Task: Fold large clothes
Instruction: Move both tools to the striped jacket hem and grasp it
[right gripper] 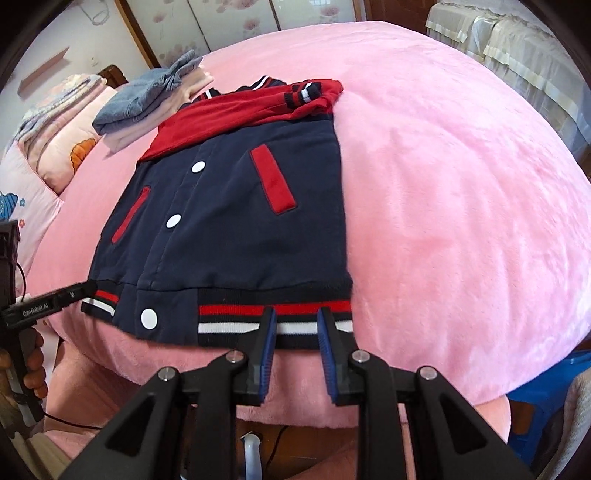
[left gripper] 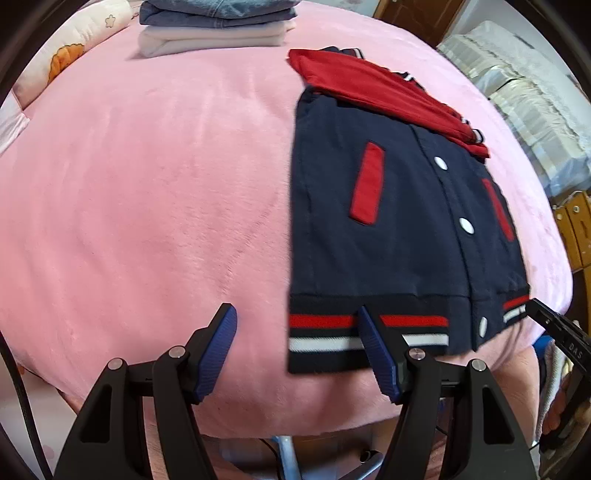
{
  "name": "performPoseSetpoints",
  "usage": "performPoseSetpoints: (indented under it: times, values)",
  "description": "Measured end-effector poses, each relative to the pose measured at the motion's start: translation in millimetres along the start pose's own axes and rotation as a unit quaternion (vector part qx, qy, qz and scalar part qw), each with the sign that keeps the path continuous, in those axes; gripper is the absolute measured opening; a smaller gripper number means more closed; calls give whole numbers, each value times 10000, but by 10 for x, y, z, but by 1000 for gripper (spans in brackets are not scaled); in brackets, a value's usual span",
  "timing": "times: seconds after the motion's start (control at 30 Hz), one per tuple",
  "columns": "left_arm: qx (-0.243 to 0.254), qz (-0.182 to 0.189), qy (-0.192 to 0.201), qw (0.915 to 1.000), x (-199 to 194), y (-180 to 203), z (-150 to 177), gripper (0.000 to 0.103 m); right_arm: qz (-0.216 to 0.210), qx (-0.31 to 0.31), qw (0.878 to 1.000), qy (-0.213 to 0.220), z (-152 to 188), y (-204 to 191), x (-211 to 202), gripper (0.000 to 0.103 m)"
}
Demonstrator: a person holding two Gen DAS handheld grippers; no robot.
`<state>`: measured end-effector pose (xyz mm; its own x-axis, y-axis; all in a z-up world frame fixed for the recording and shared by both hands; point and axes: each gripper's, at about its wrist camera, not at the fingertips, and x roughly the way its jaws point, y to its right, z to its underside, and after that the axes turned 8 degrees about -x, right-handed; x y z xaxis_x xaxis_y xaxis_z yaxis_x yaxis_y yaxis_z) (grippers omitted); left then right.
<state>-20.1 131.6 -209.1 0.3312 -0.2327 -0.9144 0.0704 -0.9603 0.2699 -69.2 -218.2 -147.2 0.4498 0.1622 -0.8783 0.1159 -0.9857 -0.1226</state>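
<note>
Because the navy cotton varsity jacket with red pocket welts and white snap buttons [right gripper: 236,206] lies flat near the front edge of the pink plush bed [right gripper: 461,192], with its red sleeves [right gripper: 236,110] already laid across the chest, its striped ribbed hem [right gripper: 236,317] is the part nearest the person and the easiest to seize for the next fold. The right hand-held gripper [right gripper: 295,328] sits over the hem's right end with its blue pads narrowly apart; whether they pinch the rib, I cannot tell. The left hand-held gripper [left gripper: 295,332] stands with its pads wide apart at the hem's left corner, one pad over the stripes and the other over bare bed, holding nothing. A stack of folded denim and pale clothes [left gripper: 218,26] rests at the far edge, probably finished work kept out of the way.
</note>
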Motion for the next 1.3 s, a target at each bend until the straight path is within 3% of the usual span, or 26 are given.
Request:
performPoseSetpoints:
  times: [0.1, 0.23, 0.63, 1.0, 1.1, 1.17, 1.23, 1.3]
  values:
    - [-55, 241, 47, 9997, -47, -16, 35, 66, -52, 6, 9999, 90, -3, 31, -71, 26]
    - [-100, 389, 88, 9992, -38, -27, 32, 66, -64, 14, 9997, 249, 5, 99, -180, 48]
    - [15, 626, 175, 9979, 100, -103, 87, 67, -592, 340, 9975, 161, 142, 343, 26, 48]
    - [213, 845, 263, 9958, 175, -105, 152, 77, -833, 451, 9954, 116, 250, 349, 269, 49]
    - [293, 810, 272, 9959, 187, -76, 160, 77, -859, 451, 9952, 157, 261, 345, 288, 48]
    - [290, 803, 295, 9959, 185, -65, 166, 77, -927, 403, 9947, 163, 264, 336, 291, 39]
    - [265, 818, 313, 9958, 184, -66, 173, 76, -1050, 399, 9936, 117, 271, 332, 308, 23]
    - [186, 875, 299, 9955, 189, -73, 176, 72, -1138, 412, 9926, 91, 274, 330, 323, 15]
